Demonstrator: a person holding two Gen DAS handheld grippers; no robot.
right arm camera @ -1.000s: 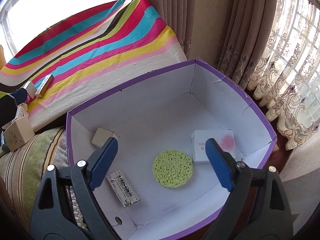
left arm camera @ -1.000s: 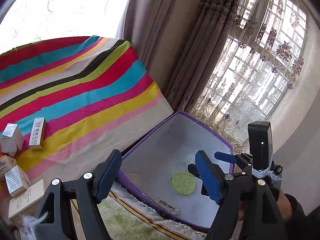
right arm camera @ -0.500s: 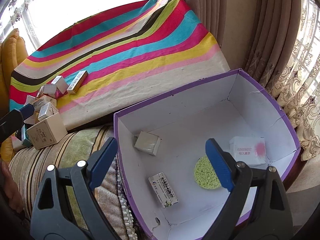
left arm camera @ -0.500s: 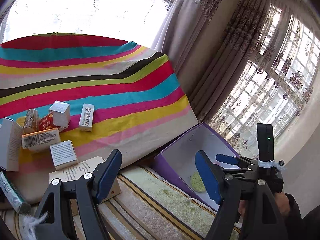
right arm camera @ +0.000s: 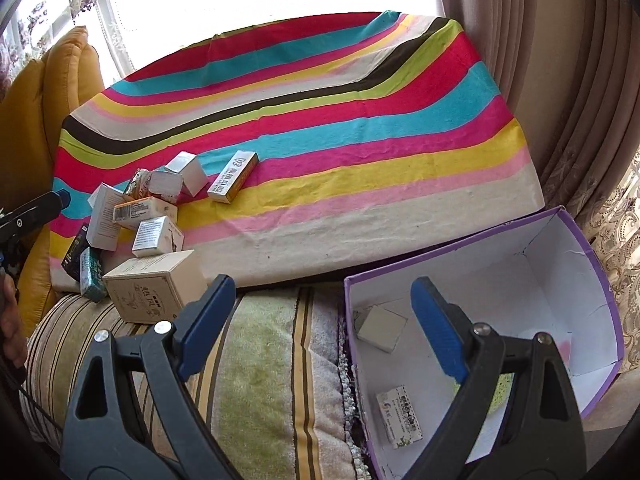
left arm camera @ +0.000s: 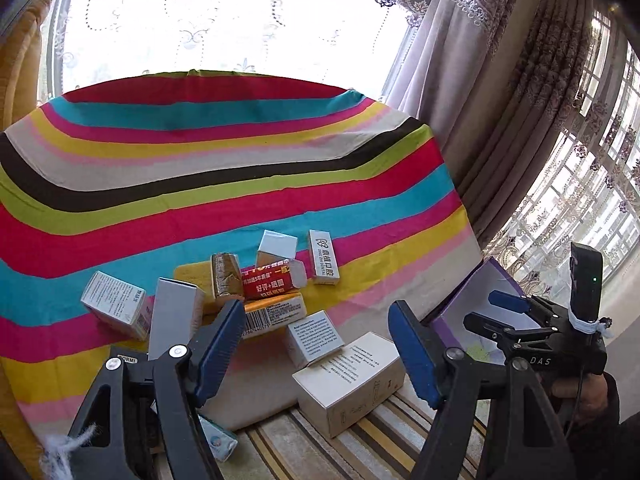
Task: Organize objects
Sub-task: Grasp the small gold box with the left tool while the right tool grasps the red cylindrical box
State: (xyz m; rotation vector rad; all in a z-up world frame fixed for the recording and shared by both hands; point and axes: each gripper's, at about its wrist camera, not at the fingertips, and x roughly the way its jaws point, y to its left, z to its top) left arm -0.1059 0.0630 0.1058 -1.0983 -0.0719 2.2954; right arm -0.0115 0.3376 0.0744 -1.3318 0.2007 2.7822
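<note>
Right wrist view, nearest: right gripper, blue pads spread wide, nothing between them, hanging over a striped green-and-beige towelled cushion. Just right of it, an open purple cardboard box with white inside, holding a small square white box, a narrow printed carton and a round green sponge half hidden behind the right finger. At the far left edge, tip of the left gripper.

Left wrist view, nearest: left gripper, blue pads apart with nothing between them, jaws just drawn in a little. Pointing at a cluster of small packages at the near edge of a bright multicoloured striped cloth. Closest of the cluster, a large beige cardboard box, resting on the cushion edge. Leaning on it, a small white box with printed text. Behind that, an orange-and-white barcode carton, a red carton with white lettering, a gold foil packet and a tall silver box. Further back, a silver cube box and a long silver-white logo carton lying just beside it. To the right, a hand gripping the other tool over the purple box. Beyond everything, patterned mauve curtains against a bright window.
</note>
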